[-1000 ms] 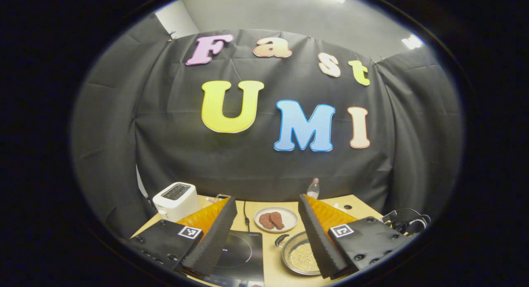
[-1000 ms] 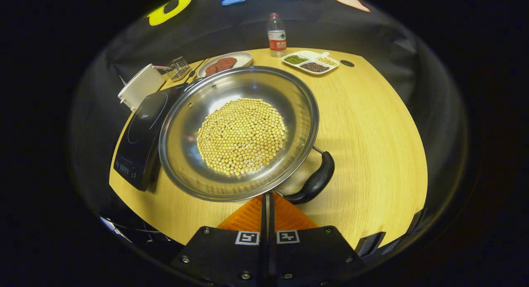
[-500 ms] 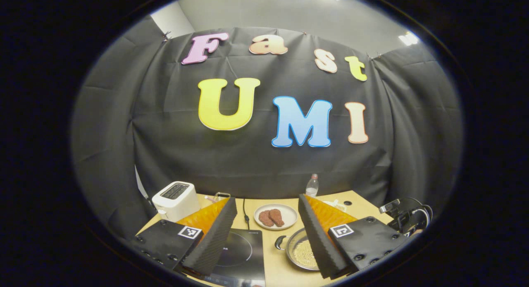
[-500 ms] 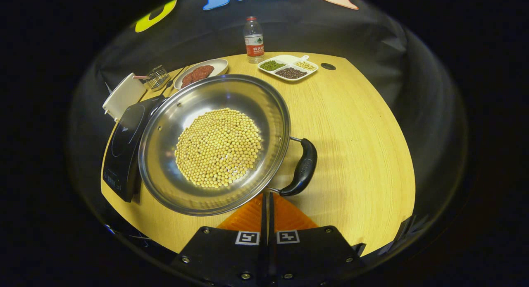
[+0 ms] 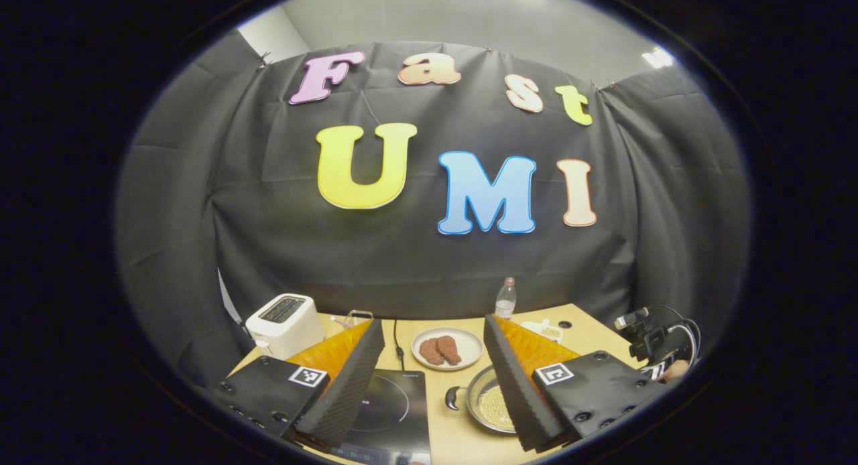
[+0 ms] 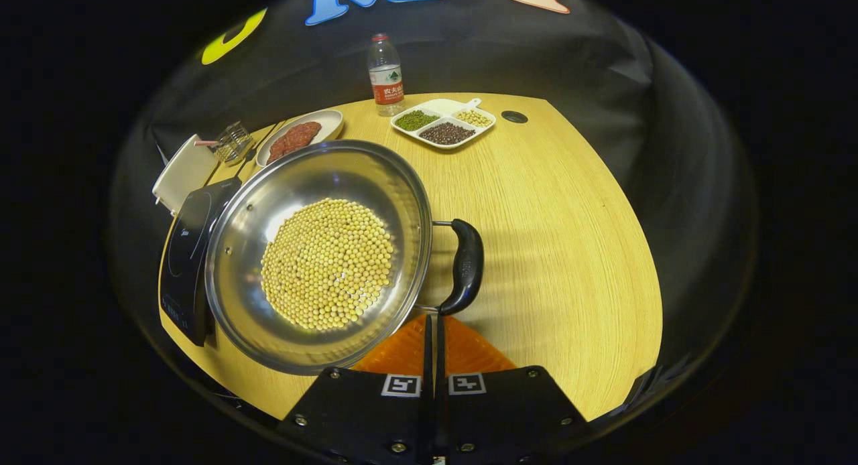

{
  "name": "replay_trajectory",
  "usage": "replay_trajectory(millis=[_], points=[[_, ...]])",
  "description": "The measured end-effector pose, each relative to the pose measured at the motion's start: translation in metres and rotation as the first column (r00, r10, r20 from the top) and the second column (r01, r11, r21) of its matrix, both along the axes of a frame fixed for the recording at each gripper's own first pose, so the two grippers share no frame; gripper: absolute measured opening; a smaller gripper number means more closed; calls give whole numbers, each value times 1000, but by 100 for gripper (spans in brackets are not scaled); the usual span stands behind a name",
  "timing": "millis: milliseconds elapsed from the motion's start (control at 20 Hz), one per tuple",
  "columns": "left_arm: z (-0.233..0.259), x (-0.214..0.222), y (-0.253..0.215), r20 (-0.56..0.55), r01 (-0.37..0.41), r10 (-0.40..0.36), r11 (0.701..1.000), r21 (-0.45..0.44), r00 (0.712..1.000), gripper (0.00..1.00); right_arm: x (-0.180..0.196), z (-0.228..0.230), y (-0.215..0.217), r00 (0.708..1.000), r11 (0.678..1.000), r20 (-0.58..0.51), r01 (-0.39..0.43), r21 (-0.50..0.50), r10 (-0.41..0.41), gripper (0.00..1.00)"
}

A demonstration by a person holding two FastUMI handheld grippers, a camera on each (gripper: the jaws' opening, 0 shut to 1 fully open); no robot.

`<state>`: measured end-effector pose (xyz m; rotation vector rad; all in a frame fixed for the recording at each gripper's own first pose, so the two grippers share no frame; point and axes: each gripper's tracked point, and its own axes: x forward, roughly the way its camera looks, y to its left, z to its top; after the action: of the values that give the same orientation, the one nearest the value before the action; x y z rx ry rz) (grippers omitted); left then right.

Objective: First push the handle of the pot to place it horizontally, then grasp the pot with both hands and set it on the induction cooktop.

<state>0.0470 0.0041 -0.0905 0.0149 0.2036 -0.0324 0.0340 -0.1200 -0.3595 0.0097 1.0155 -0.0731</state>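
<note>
The steel pot [image 6: 241,264], holding yellow beans [image 6: 326,264], sits on the wooden table [image 6: 570,250] just right of the black induction cooktop [image 6: 184,250]. Its black right handle [image 6: 464,264] stands almost upright in the right gripper view. My right gripper [image 6: 432,319] is shut with nothing between its fingers, and its tip touches the lower end of that handle. In the left gripper view, my left gripper [image 5: 432,324] hangs open above the near table edge. The cooktop [image 5: 392,411] and the pot [image 5: 493,405] lie below it, the pot partly hidden behind the right finger [image 5: 516,378].
At the back stand a white toaster [image 6: 177,180], a wire rack [image 6: 234,142], a plate of meat pieces [image 6: 298,135], a water bottle [image 6: 385,76] and a divided dish of beans [image 6: 444,122]. The table right of the pot is bare wood. The other gripper's camera and cables [image 5: 653,341] show at the far right.
The shut right gripper has pushed the handle, turning the pot; the handle swung from bottom right toward the pot's right side. The left gripper has drawn back slightly, still open.
</note>
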Motion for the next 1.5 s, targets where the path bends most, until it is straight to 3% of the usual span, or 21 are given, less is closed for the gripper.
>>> replay_trajectory(millis=[350,500,550,600,650,700,750,800,1050,1150,1500], points=[[-12,9,-8,-24,18,-18,1000,-3,1000,99,17,6,-10,1000,1000,19,1,-29,-1,1],[-42,13,-12,-82,21,-25,998,-57,996,95,15,18,-18,997,997,76,11,-80,-5,2],[-52,15,-13,-100,20,-27,997,-76,995,97,15,26,-16,994,997,106,6,-76,2,7],[-62,17,-14,-115,18,-27,996,-84,993,99,13,38,-15,991,996,136,5,-84,7,26],[-71,20,-17,-131,20,-31,996,-86,991,97,12,49,-14,985,996,170,-1,-86,16,35],[-82,21,-21,-148,28,-40,996,-87,988,97,14,56,-11,978,996,205,-8,-86,26,58],[-92,24,-27,-167,38,-52,996,-86,985,97,15,64,-7,971,997,238,-15,-82,34,72],[-101,26,-31,-181,51,-66,995,-84,981,99,16,73,-3,963,997,268,-20,-78,40,93],[-161,48,-57,-277,92,-112,992,-84,954,99,27,91,10,933,998,356,-30,-53,47,95],[-179,59,-66,-306,100,-122,991,-87,944,95,33,88,10,934,998,354,-30,-51,46,95],[-261,82,-68,-421,115,-130,991,-61,898,99,55,68,-6,940,999,340,16,-49,2,95]])
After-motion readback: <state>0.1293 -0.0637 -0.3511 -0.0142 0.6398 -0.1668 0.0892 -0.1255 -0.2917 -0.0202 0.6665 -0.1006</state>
